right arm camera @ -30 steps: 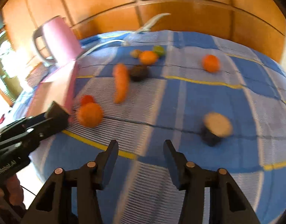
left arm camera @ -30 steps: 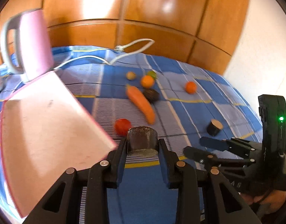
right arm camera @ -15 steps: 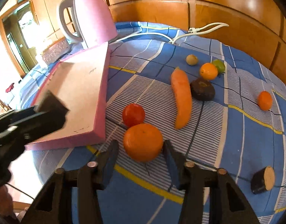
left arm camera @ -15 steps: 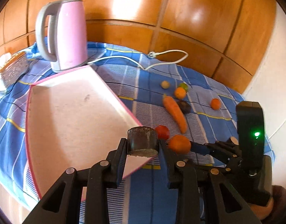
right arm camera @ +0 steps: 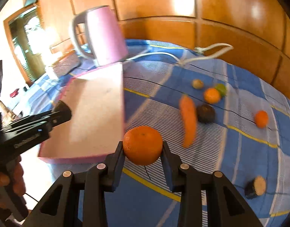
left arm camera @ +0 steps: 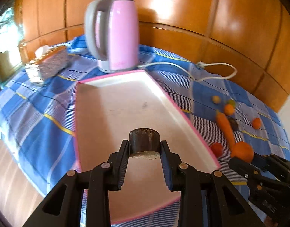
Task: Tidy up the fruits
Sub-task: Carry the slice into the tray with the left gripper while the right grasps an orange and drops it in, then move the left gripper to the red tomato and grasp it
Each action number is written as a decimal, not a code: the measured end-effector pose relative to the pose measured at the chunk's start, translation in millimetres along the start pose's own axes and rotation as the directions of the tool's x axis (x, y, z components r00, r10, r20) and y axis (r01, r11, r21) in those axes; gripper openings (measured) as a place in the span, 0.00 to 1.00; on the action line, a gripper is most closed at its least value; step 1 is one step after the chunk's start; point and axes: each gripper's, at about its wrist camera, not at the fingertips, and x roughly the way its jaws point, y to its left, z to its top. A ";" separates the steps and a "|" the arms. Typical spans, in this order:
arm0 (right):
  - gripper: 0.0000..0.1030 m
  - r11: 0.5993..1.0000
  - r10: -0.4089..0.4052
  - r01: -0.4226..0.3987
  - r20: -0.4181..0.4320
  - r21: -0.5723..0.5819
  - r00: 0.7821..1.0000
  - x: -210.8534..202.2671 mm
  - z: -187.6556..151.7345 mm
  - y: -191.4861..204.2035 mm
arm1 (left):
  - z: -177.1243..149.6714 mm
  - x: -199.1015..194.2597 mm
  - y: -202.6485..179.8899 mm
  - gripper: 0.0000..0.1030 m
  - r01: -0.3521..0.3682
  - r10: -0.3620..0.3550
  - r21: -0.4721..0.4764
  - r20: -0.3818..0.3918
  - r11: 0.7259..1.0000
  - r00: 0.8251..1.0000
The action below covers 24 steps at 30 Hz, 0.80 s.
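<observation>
My left gripper (left arm camera: pixel 145 147) is shut on a dark cut fruit piece (left arm camera: pixel 144 142) and holds it above the pink-rimmed white tray (left arm camera: pixel 114 98). My right gripper (right arm camera: pixel 143 149) is shut on a large orange (right arm camera: pixel 143 144), lifted just right of the tray's (right arm camera: pixel 99 102) near corner. The orange and right gripper also show in the left wrist view (left arm camera: pixel 242 151). On the blue checked cloth lie a carrot (right arm camera: pixel 188 123), a dark avocado (right arm camera: pixel 205 113), a small orange (right arm camera: pixel 212 95), a lime (right arm camera: pixel 221 89), a tomato (left arm camera: pixel 216 149), another small orange (right arm camera: pixel 261 118) and a second dark cut piece (right arm camera: pixel 256 187).
A pink kettle (left arm camera: pixel 114 34) stands behind the tray, its white cord (left arm camera: pixel 211 70) trailing right across the cloth. A glittery box (left arm camera: pixel 48 66) sits at the far left. Wooden panels back the table. A small brown fruit (right arm camera: pixel 197 84) lies near the lime.
My right gripper closed on the large orange and lifted it off the cloth. My left gripper carried the dark piece leftward until it hangs over the tray.
</observation>
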 end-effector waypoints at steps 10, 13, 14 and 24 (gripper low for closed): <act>0.36 0.990 0.059 -0.060 -0.016 -0.129 0.998 22.2 26.5 58.1 | 1.4 -13.0 29.5 0.50 -0.059 0.063 -0.086 0.047 0.995 0.997; 0.37 0.989 0.082 -0.083 -0.014 -0.121 0.997 25.5 33.7 67.5 | 0.5 -17.2 38.3 0.57 -0.078 0.086 -0.115 0.059 0.990 0.995; 0.38 0.988 0.104 -0.105 -0.011 -0.111 0.995 27.0 37.4 70.8 | 0.7 -18.1 41.6 0.60 -0.081 0.089 -0.128 0.061 0.989 0.994; 0.43 0.994 0.112 -0.112 0.024 -0.004 0.993 14.0 30.4 60.9 | -3.1 -18.0 46.9 0.62 -0.075 0.084 -0.146 0.055 0.986 0.995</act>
